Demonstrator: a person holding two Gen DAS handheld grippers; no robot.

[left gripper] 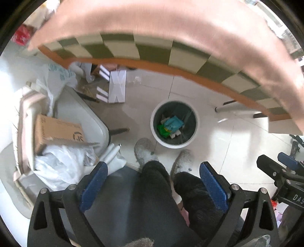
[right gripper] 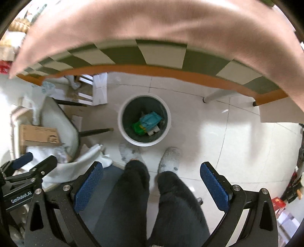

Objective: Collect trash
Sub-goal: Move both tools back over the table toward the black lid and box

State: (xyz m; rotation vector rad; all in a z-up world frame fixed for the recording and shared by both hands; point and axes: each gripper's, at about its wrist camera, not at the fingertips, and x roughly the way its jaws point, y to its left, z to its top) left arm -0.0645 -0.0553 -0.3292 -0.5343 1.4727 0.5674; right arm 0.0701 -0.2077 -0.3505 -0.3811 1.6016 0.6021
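Note:
A round white trash bin (left gripper: 196,121) (right gripper: 121,131) with a dark liner stands on the floor under the table edge. It holds a teal packet (left gripper: 172,122) (right gripper: 150,118), a green wrapper (left gripper: 162,131) (right gripper: 137,128) and white scraps. My left gripper (left gripper: 154,179) is open and empty, held high above the floor over my legs. My right gripper (right gripper: 152,177) is open and empty at the same height. Each gripper shows at the side of the other's view, the right one (left gripper: 281,167) and the left one (right gripper: 30,167).
A table with a pink cloth (left gripper: 171,17) over a green-and-cream checked cloth (left gripper: 152,51) spans the top. A white chair (left gripper: 83,114) at left carries a cardboard box (left gripper: 57,131) and plastic bags (left gripper: 60,167). White boxes (left gripper: 116,87) lie on the tiled floor. My slippered feet (left gripper: 145,152) stand before the bin.

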